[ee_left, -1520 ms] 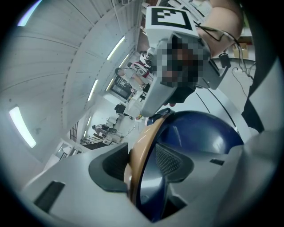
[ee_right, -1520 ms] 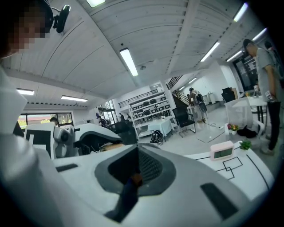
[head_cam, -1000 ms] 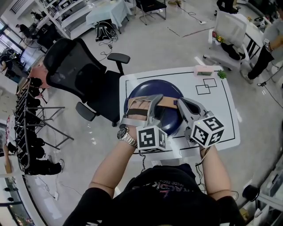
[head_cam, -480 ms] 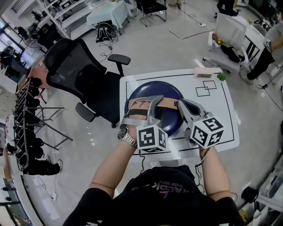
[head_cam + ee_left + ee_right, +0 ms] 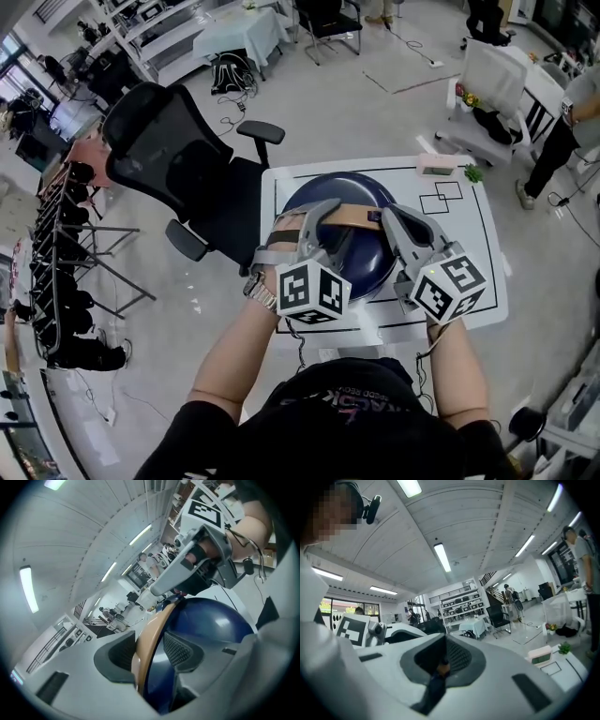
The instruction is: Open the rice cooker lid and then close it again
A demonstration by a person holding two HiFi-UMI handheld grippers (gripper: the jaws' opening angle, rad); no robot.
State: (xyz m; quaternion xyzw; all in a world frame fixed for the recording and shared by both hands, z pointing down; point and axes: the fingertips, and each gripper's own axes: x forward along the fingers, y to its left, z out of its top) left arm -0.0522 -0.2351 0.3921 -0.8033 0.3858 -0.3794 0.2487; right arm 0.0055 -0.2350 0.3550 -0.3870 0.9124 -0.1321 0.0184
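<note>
White surface (image 5: pixel 478 272) with black ruled lines, open workroom floor all round; black office chair (image 5: pixel 169 150) just off its far left corner, shelving and other tables further back. Rice cooker (image 5: pixel 367 264) sits on the surface, left of centre and close in front of me: dark blue, domed, lid down, tan handle (image 5: pixel 361 217) arching across the top. Small pale box (image 5: pixel 434 166) and a green sprig (image 5: pixel 472 172) at the far right corner, well apart from the cooker. Left gripper (image 5: pixel 307 218) reaches over the dome, tipped a little downward, my fingers (image 5: pixel 119 656) spread with the tan handle standing between them. One pad lies against the band's side. Blue lid shows between the band and the other pad, so no squeeze on it that I can see. Right gripper (image 5: pixel 390 218) is beside the left, tip at the handle's right end, held about level. Its fingers (image 5: pixel 457 656) are pressed together; a sliver of tan and a dark strip show at the seam, and I cannot tell whether anything is caught there. Both marker cubes face up toward my head.
</note>
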